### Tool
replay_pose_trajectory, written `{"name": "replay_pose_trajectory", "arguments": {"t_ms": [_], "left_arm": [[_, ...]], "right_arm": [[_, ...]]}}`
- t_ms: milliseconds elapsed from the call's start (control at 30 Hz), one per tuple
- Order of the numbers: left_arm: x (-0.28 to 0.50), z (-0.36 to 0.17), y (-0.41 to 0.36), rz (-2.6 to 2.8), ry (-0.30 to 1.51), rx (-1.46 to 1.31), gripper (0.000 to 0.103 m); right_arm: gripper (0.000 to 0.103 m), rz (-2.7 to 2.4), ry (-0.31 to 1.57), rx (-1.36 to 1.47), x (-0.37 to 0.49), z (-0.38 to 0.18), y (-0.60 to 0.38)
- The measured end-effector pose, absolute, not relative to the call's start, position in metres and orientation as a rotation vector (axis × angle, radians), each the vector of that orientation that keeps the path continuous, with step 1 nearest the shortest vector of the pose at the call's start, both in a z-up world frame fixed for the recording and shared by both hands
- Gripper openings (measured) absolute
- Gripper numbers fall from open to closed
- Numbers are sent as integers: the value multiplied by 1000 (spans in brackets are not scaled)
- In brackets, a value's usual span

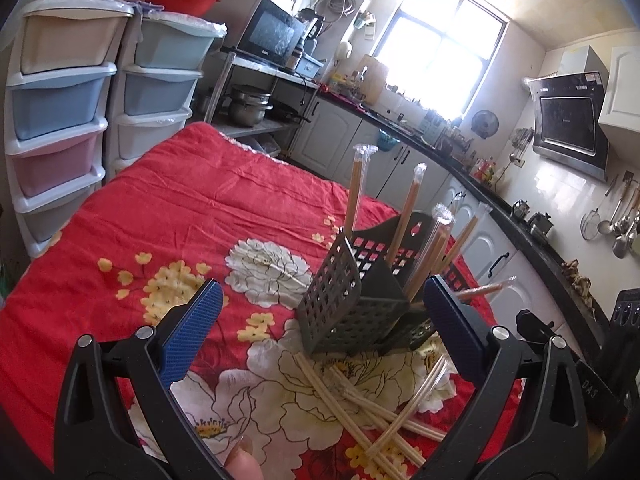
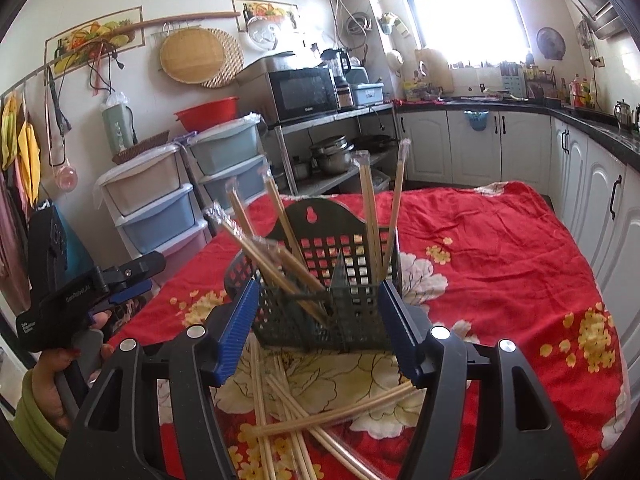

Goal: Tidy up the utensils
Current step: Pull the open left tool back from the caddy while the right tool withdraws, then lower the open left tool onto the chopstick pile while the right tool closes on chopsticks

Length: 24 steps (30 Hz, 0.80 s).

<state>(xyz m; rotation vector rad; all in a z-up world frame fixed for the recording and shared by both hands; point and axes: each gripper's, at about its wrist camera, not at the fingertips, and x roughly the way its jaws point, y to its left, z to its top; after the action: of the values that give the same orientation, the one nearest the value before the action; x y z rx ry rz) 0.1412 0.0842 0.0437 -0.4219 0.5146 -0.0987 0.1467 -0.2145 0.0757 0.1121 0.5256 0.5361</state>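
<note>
Dark slotted utensil holder [image 2: 326, 300] stood on red floral cloth [image 2: 500, 248], wrapped chopsticks [image 2: 370, 216] held upright inside, loose chopsticks [image 2: 328, 420] scattered nearer, left gripper [image 1: 322, 308] fingers spread apart, right gripper [image 2: 316, 328] fingers apart, nothing gripped.

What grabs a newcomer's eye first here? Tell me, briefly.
The red floral cloth covering the table fills both views. At its middle stands a dark slotted holder with wrapped chopsticks sticking up out of it, and more chopsticks lie crossed in a loose pile on the cloth just in front of it. Both claws, left and right, stand open with nothing in them.
</note>
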Motion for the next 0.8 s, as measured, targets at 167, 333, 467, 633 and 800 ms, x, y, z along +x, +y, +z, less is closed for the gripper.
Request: {"name": "replay_pose_trajectory", "arguments": {"t_ms": [167,333,467,633,800], "left_arm": [[143,35,78,-102,545,-413,92],[145,26,70,-112,570,-402,92],[148,20,65,-118,592,-395,92],[152,9,62,-115,628,-395,92],[159,-3,59,-108,678,-375,92]], "right_arm": [[60,541,564,99,145,63,-212],[60,546,596,81,143,52,-208],[60,539,622,81,144,44,-210],[60,539,652,60,143,33,-210],[60,551,679,19,144,23,-204]]}}
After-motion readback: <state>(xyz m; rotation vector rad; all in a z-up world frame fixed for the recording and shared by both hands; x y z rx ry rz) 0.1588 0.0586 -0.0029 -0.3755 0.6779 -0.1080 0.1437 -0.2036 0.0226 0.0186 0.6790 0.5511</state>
